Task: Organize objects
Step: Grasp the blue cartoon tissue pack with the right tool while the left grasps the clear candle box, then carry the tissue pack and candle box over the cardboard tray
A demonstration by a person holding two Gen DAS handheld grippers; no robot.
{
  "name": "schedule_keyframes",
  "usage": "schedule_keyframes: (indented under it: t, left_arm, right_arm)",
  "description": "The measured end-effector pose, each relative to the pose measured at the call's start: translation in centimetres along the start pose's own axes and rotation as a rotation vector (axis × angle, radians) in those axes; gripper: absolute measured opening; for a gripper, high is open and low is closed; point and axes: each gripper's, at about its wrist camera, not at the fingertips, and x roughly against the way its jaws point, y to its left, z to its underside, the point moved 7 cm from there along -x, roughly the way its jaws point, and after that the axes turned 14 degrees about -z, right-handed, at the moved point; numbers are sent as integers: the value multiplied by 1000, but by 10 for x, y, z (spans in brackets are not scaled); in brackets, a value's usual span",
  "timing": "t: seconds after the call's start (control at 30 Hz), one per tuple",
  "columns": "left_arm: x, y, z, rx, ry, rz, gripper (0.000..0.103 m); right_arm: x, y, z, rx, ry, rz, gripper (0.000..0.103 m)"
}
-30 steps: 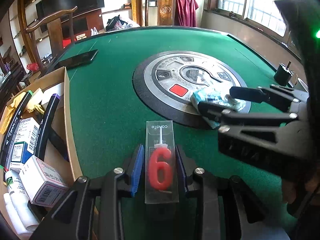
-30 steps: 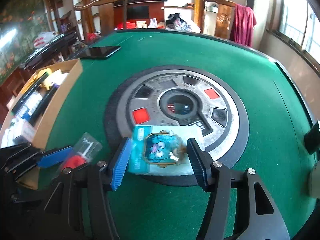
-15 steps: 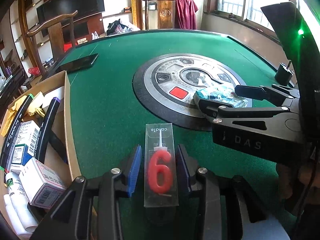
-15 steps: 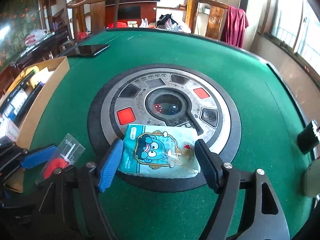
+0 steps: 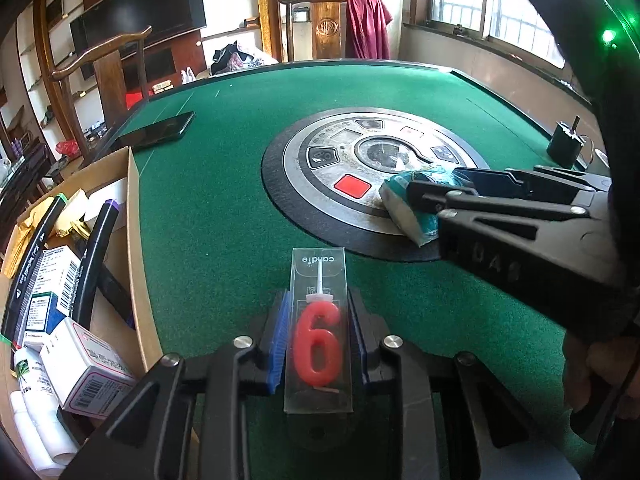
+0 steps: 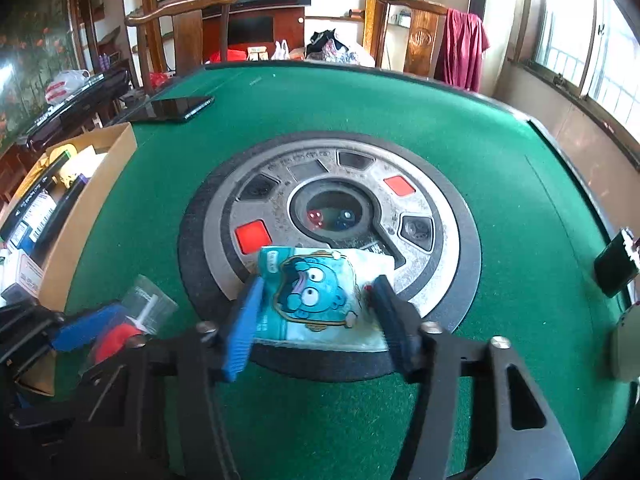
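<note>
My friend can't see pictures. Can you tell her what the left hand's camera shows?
The left gripper is closing its fingers on a clear candle box with a red number six inside, on a green table. To the right, the right gripper closes on a blue tissue pack; a cardboard box of things sits left.

Two wrist fisheyes, each looking fwd and steeply down along its own fingers, close over the green felt table (image 5: 224, 208). Left cam sits nearer the cardboard box (image 5: 134, 240) at its left edge; right cam sits further right, facing the round centre console (image 6: 332, 216) head-on. Shared: console, black phone (image 5: 154, 132) at far left, box, far wooden chairs and windows. Each cam also catches the other tool: right gripper (image 5: 436, 188) at left cam's right edge, left gripper (image 6: 108, 330) at right cam's lower left.
</note>
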Motion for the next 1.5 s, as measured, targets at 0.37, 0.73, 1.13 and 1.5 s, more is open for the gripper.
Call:
schedule_keyframes:
  t: [0.37, 0.73, 1.13, 1.5]
  left_arm:
    - [0, 0, 0, -3, -3, -7, 27]
    - [1, 0, 1, 2, 0, -6, 27]
    - [1, 0, 1, -1, 1, -8, 27]
    - [0, 1, 2, -3, 0, -10, 27]
  right_arm:
    - [8, -9, 0, -81, -32, -43, 21]
    - [22, -21, 0, -202, -71, -137, 9]
    - [11, -70, -10, -368, -85, -145, 47]
    - [42, -13, -2, -108, 3, -89, 50]
